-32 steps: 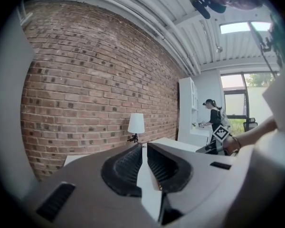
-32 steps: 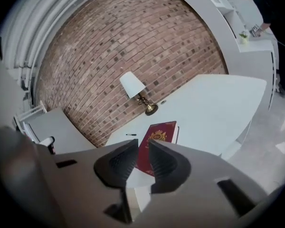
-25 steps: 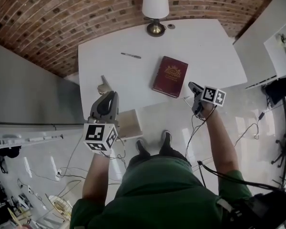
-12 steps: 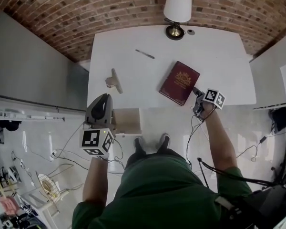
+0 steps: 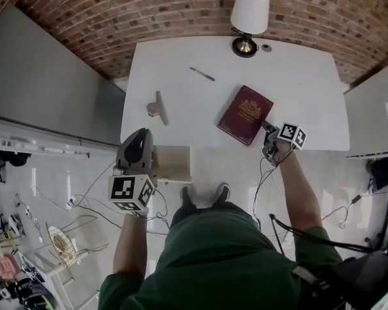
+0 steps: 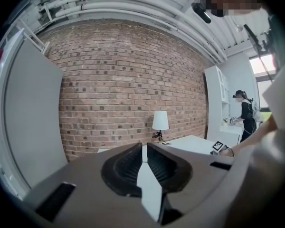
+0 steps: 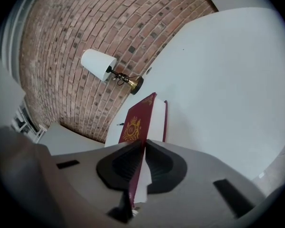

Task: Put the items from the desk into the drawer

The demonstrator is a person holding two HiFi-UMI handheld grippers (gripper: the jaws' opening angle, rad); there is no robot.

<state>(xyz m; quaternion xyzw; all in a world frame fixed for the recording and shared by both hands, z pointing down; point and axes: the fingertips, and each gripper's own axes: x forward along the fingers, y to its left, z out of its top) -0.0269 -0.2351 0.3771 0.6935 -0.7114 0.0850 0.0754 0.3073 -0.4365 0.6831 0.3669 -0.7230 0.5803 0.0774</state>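
Your right gripper [image 5: 266, 128] is pinching the near corner of the red book [image 5: 244, 113], the cover edge-on between the pads. The book lies flat on the white desk [image 5: 297, 76], across from the lamp [image 5: 249, 11], its gripped corner close to the desk edge farthest from the lamp. Bare desk lies between the lamp and the book. Your left gripper [image 5: 141, 134], jaws nearly together on nothing, hangs past that far edge over the open drawer [image 5: 171, 163]. A second ago the right jaws sat just beside the corner, and the left gripper reached over the desk.
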